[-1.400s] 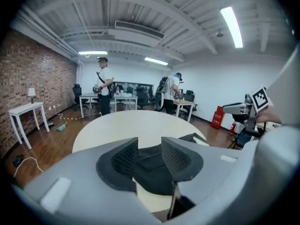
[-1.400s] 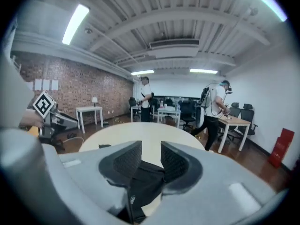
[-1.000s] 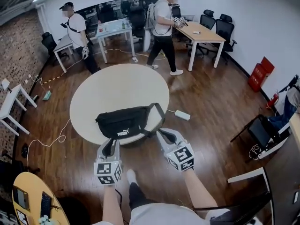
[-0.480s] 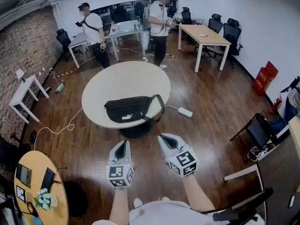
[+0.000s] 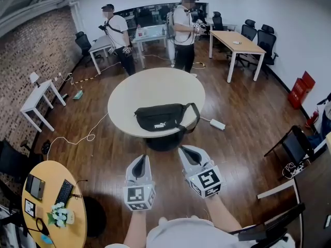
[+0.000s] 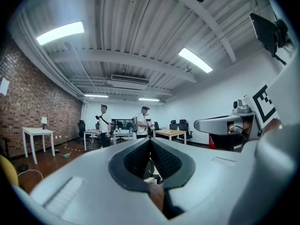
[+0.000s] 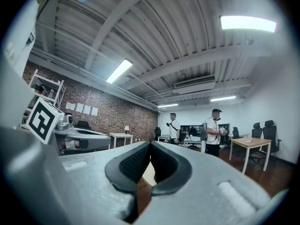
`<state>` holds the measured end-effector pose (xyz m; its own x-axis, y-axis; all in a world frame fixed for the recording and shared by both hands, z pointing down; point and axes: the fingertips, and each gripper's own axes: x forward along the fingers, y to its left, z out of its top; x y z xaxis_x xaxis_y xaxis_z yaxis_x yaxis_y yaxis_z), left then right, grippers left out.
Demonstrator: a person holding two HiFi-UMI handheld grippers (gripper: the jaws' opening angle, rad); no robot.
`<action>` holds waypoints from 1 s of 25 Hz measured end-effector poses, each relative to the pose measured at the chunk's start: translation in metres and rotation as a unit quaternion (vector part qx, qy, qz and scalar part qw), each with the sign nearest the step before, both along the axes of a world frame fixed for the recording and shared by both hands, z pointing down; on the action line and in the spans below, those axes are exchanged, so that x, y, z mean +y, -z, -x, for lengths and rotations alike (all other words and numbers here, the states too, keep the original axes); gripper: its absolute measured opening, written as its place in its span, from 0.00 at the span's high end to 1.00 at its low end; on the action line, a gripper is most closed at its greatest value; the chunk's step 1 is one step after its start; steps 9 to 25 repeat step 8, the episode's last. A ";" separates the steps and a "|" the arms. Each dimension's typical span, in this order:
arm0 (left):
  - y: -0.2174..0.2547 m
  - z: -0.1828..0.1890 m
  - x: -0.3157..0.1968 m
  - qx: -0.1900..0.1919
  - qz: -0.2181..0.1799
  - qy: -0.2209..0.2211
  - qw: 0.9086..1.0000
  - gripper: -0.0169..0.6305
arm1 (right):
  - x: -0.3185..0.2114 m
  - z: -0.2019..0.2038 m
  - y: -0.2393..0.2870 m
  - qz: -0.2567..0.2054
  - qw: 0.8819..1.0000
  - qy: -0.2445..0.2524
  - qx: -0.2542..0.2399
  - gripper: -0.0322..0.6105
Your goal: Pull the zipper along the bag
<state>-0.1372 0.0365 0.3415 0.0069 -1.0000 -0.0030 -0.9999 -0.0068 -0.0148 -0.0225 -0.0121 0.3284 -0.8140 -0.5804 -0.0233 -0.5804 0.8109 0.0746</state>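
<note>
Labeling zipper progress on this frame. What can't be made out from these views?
1. Head view: the black bag is small and black on black, so its zipper, the pull's position, and open or closed cannot be told.
2. Left gripper view: the bag is hidden behind the shut left gripper and its own body.
3. Right gripper view: the bag is blocked by the shut right gripper; only a pale sliver shows between its pads.
</note>
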 end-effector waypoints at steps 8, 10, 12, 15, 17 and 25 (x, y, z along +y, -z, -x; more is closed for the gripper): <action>-0.001 0.056 0.016 0.006 -0.007 0.040 0.999 0.95 | 0.008 0.029 -0.005 0.003 1.000 -0.015 0.008 0.96; -0.001 0.056 0.016 0.006 -0.007 0.040 0.999 0.95 | 0.008 0.029 -0.005 0.003 1.000 -0.015 0.008 0.96; -0.001 0.056 0.016 0.006 -0.007 0.040 0.999 0.95 | 0.008 0.029 -0.005 0.003 1.000 -0.015 0.008 0.96; -0.001 0.056 0.016 0.006 -0.007 0.040 0.999 0.95 | 0.008 0.029 -0.005 0.003 1.000 -0.015 0.008 0.96; -0.001 0.056 0.016 0.006 -0.007 0.040 0.999 0.95 | 0.008 0.029 -0.005 0.003 1.000 -0.015 0.008 0.96; -0.001 0.056 0.016 0.006 -0.007 0.040 0.999 0.95 | 0.008 0.029 -0.005 0.003 1.000 -0.015 0.008 0.96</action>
